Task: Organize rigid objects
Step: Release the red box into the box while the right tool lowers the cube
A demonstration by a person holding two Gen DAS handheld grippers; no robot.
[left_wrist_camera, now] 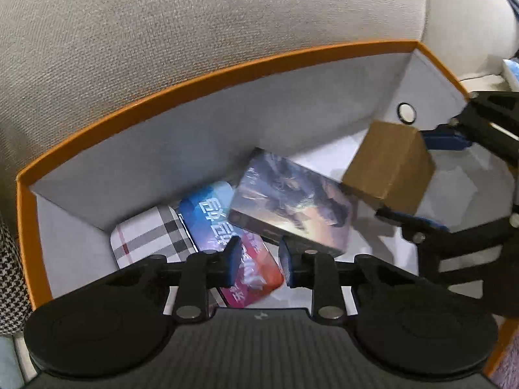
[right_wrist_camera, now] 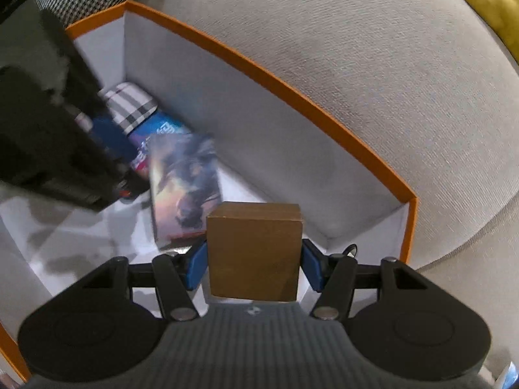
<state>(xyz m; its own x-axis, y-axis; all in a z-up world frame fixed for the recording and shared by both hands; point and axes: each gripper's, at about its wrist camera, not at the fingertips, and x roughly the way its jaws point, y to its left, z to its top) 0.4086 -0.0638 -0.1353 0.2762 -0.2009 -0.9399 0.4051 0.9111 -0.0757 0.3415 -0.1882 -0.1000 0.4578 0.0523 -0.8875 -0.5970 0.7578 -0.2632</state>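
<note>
While both of our grippers hang over the orange-rimmed box (left_wrist_camera: 194, 74) on the pale sofa (left_wrist_camera: 162, 16), we judge the step in hand to be packing: loose hard items go into this one container. Our right gripper (right_wrist_camera: 254, 264) has its blue pads pressed on both sides of a brown block (right_wrist_camera: 254, 253), which hangs above the white floor at the box's near-empty end, close to a corner. Our left gripper (left_wrist_camera: 258, 259) has its jaws drawn narrow with nothing between them; the picture-covered case (left_wrist_camera: 292, 201) sits just beyond its fingertips, blurred and tilted, one end propped on the blue and red tin (left_wrist_camera: 227, 227), and we cannot tell whether the pads touch it. Against the far corner lies a plaid tin (left_wrist_camera: 149, 236), with the blue and red tin touching its side, so three flat items crowd one end while the rest of the floor stays bare. Next, we think, the block wants lowering onto that bare floor beside the picture-covered case, set flat before the pads let go. The risk, as we read it, is the block knocking the leaning case, or the two grippers meeting, since they work close together inside the same walls.
</note>
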